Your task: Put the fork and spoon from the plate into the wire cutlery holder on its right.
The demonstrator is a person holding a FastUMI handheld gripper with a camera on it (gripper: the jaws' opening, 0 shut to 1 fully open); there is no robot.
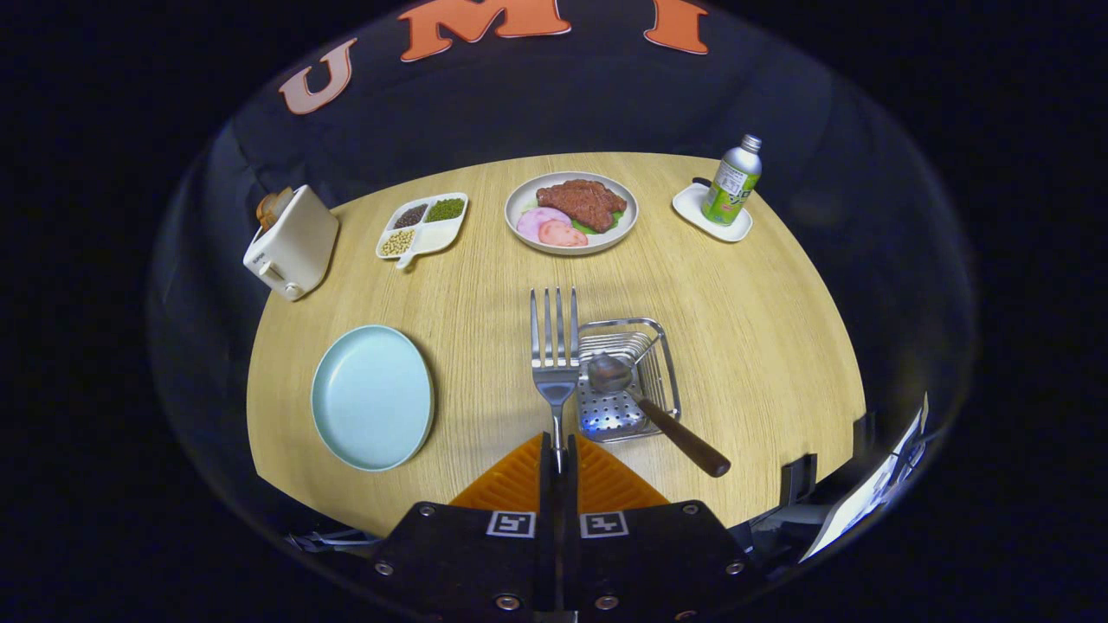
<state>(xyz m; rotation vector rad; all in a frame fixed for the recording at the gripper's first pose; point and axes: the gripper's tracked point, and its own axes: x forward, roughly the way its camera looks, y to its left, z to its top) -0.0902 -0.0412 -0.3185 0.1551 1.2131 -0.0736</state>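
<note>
claw (558,450) clamped on fork (554,350), level

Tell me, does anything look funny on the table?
Only a little: the spoon lies slanted in the wire cutlery holder, its dark handle poking over the rim. The gripper is shut on the fork.

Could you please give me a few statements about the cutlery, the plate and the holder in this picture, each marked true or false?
1. The gripper is shut on the fork. True.
2. The spoon lies on the blue plate. False: its bowl sits in the wire cutlery holder.
3. The blue plate holds no cutlery. True.
4. The fork stands inside the holder. False: its tines are beside the holder.
</note>
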